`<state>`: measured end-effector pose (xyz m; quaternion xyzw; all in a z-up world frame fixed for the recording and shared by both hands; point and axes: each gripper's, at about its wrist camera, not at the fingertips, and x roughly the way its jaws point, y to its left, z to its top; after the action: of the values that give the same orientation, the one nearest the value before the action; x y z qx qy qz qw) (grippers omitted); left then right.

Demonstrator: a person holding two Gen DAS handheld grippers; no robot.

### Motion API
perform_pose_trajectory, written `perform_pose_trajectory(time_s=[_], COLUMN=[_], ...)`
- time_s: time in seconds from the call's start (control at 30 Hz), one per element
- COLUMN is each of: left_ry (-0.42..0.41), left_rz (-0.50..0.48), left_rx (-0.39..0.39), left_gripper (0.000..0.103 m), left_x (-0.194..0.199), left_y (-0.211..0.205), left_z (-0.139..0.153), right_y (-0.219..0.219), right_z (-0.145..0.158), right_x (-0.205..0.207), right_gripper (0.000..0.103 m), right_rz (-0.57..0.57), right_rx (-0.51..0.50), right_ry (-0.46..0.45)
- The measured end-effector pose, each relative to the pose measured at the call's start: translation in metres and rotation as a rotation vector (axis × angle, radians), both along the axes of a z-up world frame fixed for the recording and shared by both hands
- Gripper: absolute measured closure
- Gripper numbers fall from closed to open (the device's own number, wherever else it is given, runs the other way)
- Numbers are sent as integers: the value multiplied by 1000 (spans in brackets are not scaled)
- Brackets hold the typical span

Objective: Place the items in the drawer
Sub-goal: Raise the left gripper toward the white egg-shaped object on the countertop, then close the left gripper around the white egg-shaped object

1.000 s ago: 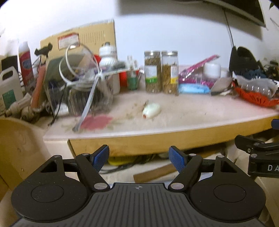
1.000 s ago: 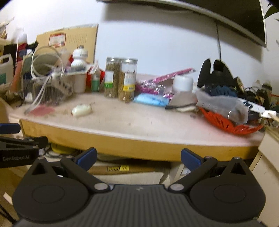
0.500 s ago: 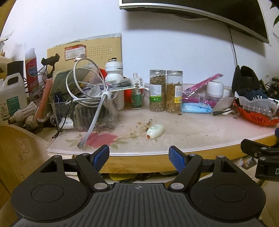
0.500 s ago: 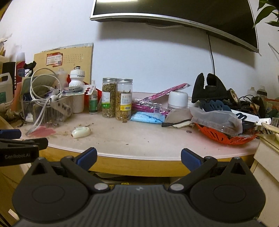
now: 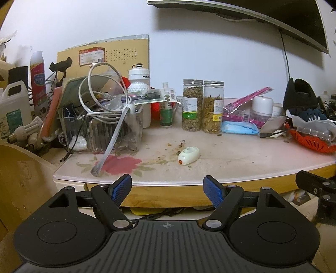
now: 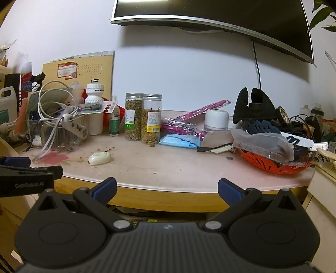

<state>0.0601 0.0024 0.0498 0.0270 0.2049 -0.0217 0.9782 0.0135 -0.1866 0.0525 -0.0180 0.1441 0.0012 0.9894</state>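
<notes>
Both grippers have risen, fingers spread and empty; only the right view shows the monitor (image 6: 210, 12) fully.

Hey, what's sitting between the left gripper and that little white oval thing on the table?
Nothing solid: in the left wrist view, only bare tabletop with a few crumbs and its front edge lies between the open left gripper and the white oval gadget.
</notes>
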Motion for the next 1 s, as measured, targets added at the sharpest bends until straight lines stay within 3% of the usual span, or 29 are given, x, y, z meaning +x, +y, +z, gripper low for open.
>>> perform_pose_trajectory(time_s=[1.0], left_ry=[15], left_rz=[-15], left_rx=[-16], left_gripper=[28], left_x=[82], left_y=[-15], left_z=[-25], right_y=[1], right_z=[-5], right_x=[7], right_gripper=[0], right_rz=[3], right_rx=[16], right_ry=[27])
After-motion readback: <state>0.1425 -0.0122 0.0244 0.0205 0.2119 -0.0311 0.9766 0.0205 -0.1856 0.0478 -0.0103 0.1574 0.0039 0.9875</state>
